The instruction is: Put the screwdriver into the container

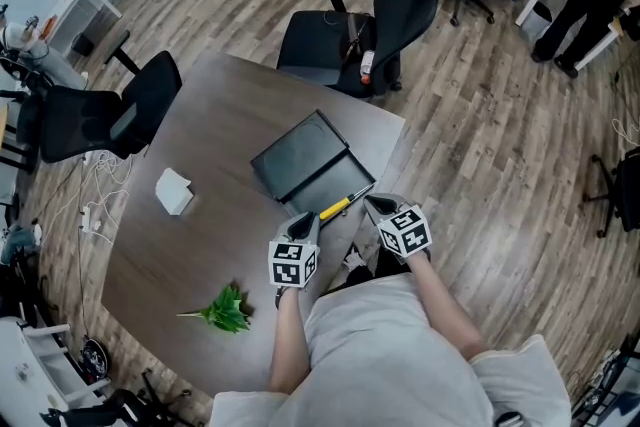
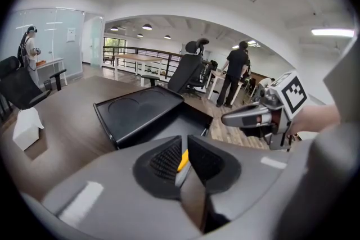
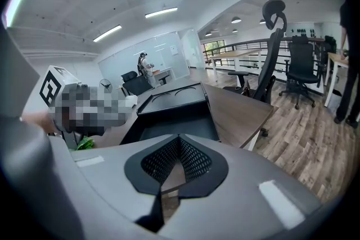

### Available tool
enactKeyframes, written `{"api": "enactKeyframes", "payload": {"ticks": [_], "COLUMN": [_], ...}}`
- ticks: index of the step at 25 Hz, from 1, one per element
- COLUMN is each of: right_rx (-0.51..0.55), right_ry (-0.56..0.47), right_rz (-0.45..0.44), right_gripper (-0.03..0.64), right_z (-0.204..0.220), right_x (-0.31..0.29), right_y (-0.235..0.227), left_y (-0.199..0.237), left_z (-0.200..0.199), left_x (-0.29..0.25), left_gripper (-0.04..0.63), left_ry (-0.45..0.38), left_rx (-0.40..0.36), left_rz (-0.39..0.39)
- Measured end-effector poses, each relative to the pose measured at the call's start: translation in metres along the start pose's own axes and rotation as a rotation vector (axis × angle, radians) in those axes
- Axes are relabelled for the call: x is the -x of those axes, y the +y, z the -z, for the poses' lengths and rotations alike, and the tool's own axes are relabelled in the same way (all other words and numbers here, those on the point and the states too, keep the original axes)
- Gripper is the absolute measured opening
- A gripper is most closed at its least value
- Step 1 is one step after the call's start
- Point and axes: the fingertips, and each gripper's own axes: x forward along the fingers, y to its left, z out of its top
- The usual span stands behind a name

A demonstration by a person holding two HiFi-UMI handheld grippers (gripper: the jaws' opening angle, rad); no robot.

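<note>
My left gripper (image 2: pixel 184 143) is pinched almost shut on the screwdriver (image 2: pixel 181 161), with the yellow handle caught between the pads; in the head view the shaft runs out toward 2 o'clock. I judge I hold it by the handle so the tip can lead into the container (image 2: pixel 140 112), which lies open on the table (image 2: pixel 62 121) at 12 o'clock, just beyond. My right gripper (image 3: pixel 179 140), at 3 o'clock of the left, is closed on nothing
</note>
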Motion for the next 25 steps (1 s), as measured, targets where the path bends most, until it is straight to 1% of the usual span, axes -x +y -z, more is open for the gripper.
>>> {"api": "enactKeyframes", "payload": {"ticks": [5, 9, 19, 25], "right_rx": [0.003, 0.011, 0.047, 0.062], "right_ry": [0.004, 0.008, 0.034, 0.04], "right_rz": [-0.003, -0.01, -0.034, -0.046], "right_gripper": [0.003, 0.003, 0.003, 0.003], "right_z": [0.0, -0.001, 0.001, 0.0], "right_x": [-0.003, -0.005, -0.007, -0.009], "right_y": [0.003, 0.006, 0.012, 0.018], "left_y": [0.0, -0.003, -0.007, -0.007], "left_z": [0.004, 0.01, 0.02, 0.022], "left_x": [0.002, 0.007, 0.007, 0.007], "left_gripper": [0.055, 0.055, 0.055, 0.055], "left_ry": [-0.003, 0.013, 0.039, 0.044], "left_rx": [0.011, -0.014, -0.015, 0.001], "left_rz": [0.005, -0.003, 0.011, 0.021]}}
